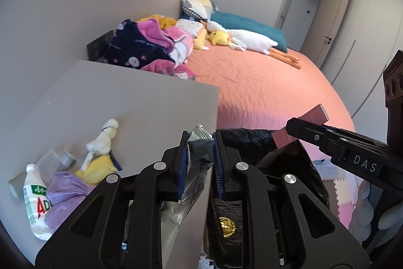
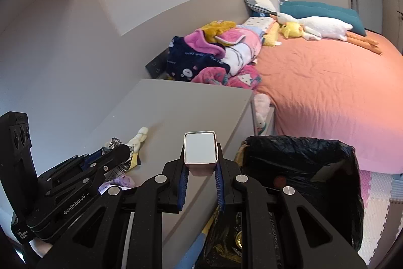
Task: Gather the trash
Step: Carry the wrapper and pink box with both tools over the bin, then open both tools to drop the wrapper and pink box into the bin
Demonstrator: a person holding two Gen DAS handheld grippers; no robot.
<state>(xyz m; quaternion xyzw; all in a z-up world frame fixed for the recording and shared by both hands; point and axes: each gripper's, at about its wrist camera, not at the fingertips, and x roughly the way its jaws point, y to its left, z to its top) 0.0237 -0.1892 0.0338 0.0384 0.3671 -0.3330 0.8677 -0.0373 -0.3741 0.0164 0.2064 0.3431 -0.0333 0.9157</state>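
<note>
1. My left hand-held gripper (image 1: 200,143) is clamped on a crinkled silver foil wrapper (image 1: 199,153), just short of the black-lined trash bin (image 2: 299,168); a thin pinch could slip.
2. My right hand-held gripper (image 2: 200,160) is closed on a small pink-sided cardboard box (image 2: 200,150), beside the bin; releasing early drops it onto the grey desk (image 2: 176,112).

Both tools are built of matte black plastic; the left gripper (image 1: 200,158) and right gripper (image 2: 200,172) carry blue ribbed pads (image 1: 218,163) and round silver screws (image 2: 159,178); white "GenRobot.AI" lettering (image 2: 74,204) is printed along one side.
</note>
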